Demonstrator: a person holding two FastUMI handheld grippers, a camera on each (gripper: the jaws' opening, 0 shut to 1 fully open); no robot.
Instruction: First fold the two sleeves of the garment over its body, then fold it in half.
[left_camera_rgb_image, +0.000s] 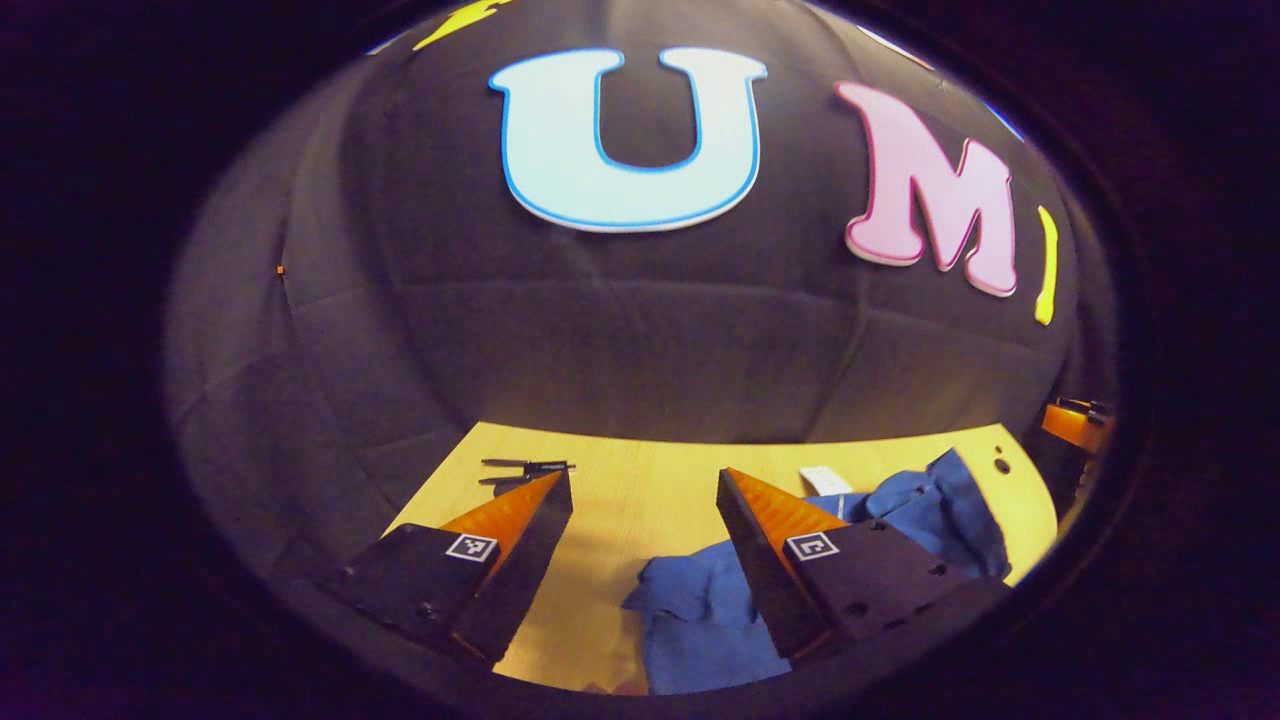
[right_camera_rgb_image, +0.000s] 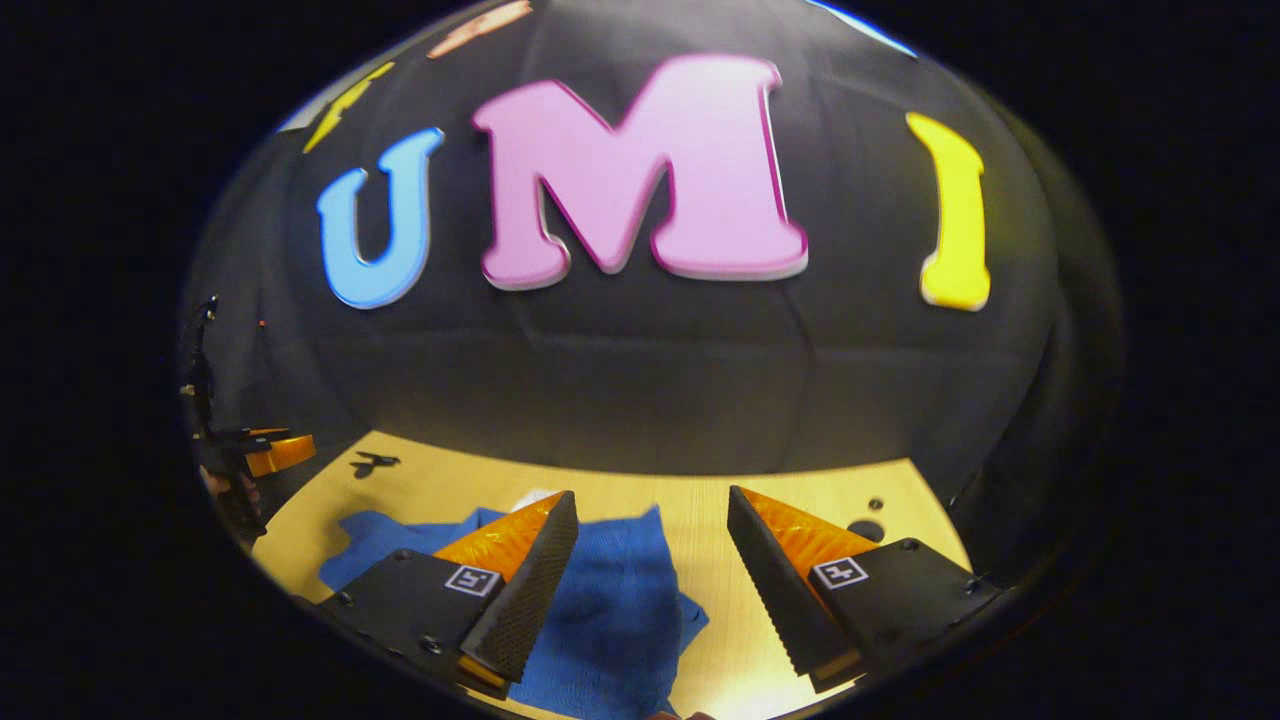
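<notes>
Left gripper view | left tongs (left_camera_rgb_image: 645, 500) released | right tongs (right_camera_rgb_image: 652, 520) released | garment (right_camera_rgb_image: 610, 600) crumpled, axis unclear

Both grippers (left_camera_rgb_image: 645, 495) (right_camera_rgb_image: 650, 515): orange fingers, black mounts, square tags.

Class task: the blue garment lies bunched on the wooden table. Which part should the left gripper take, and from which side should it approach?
Probably the loose bunched end of the blue garment between the left gripper fingers. Come down from above with open jaws: the cloth lies low on the table, and that raised fold gives the pads something to pinch. Whether it is a sleeve cannot be told.
</notes>
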